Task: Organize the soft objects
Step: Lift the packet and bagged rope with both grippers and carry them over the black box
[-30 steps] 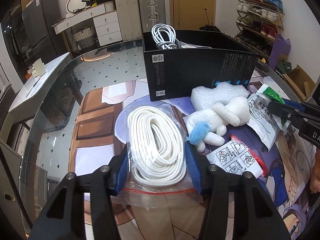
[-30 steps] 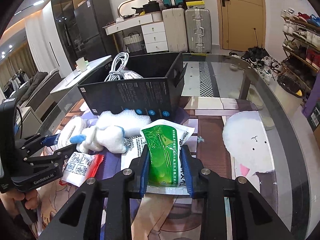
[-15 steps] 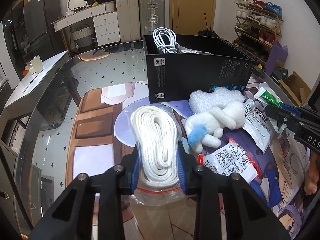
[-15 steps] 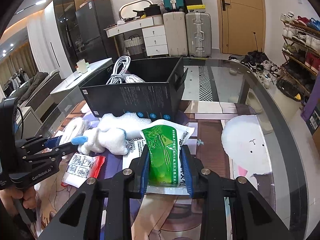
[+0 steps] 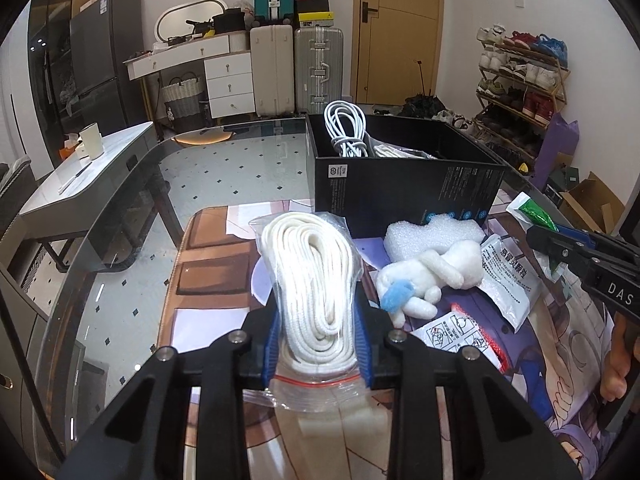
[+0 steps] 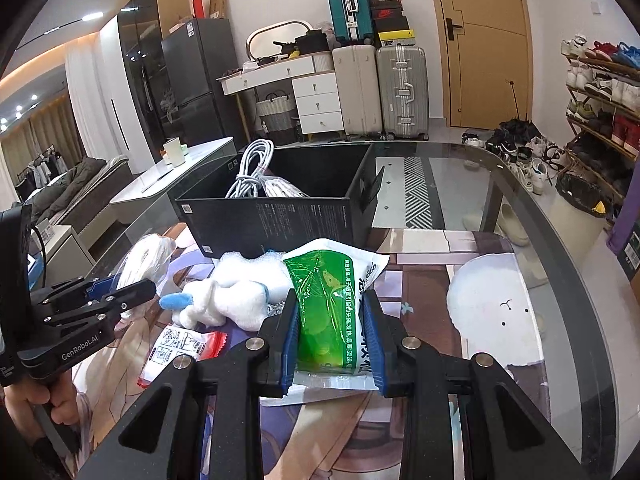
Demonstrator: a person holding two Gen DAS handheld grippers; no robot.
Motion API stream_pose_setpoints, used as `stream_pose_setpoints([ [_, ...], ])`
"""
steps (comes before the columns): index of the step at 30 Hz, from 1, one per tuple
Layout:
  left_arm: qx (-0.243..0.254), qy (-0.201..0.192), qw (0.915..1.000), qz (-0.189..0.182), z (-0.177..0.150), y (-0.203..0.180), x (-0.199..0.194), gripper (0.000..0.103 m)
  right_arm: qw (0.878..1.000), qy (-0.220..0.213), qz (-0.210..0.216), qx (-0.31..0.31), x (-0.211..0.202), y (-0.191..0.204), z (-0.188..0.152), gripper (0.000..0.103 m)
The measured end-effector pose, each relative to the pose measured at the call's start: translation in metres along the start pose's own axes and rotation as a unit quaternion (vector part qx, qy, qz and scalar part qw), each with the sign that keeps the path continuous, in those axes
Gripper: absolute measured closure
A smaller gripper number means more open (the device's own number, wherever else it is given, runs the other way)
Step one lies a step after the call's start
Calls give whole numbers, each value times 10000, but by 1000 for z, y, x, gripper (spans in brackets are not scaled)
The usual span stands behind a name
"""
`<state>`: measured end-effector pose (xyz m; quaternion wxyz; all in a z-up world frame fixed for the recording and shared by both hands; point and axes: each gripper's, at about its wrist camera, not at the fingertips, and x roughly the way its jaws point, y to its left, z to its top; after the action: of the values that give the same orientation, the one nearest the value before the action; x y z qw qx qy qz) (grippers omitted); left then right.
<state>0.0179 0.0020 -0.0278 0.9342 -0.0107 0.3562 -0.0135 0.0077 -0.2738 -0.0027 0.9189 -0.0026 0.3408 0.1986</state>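
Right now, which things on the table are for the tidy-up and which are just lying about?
For the job:
rope bag, in the left gripper
green packet, in the right gripper
plush toy
foam
white sachet
red sachet
black box, cable already inside

Lying about:
suitcases
shoe rack
cup

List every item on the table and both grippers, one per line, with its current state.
left gripper: jaws shut on bagged white rope
bagged white rope: squeezed, bag's end on table
right gripper: jaws shut on green sachet
green sachet: clamped, tilted up
black box: open, holding white cable
plush toy: lying on its side
foam piece: resting against box
red-edged packet: flat, sealed
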Motion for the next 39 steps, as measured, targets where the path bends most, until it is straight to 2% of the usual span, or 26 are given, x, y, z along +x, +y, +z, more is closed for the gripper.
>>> stream_pose_setpoints([
  [7,-168,-343,9992,-80,5,4,-7,74,9990,-321,-127,-274,-5,11,6,74],
  [13,-99,-532,9985,-125,9,0,-10,74,9981,-483,-155,-357,-6,12,10,74],
  [30,-78,-748,9970,-157,21,0,-3,74,9971,-579,-189,-445,-1,13,19,74],
  [39,-30,-883,9959,-172,38,2,-5,74,9972,-593,-139,-423,2,14,32,74],
])
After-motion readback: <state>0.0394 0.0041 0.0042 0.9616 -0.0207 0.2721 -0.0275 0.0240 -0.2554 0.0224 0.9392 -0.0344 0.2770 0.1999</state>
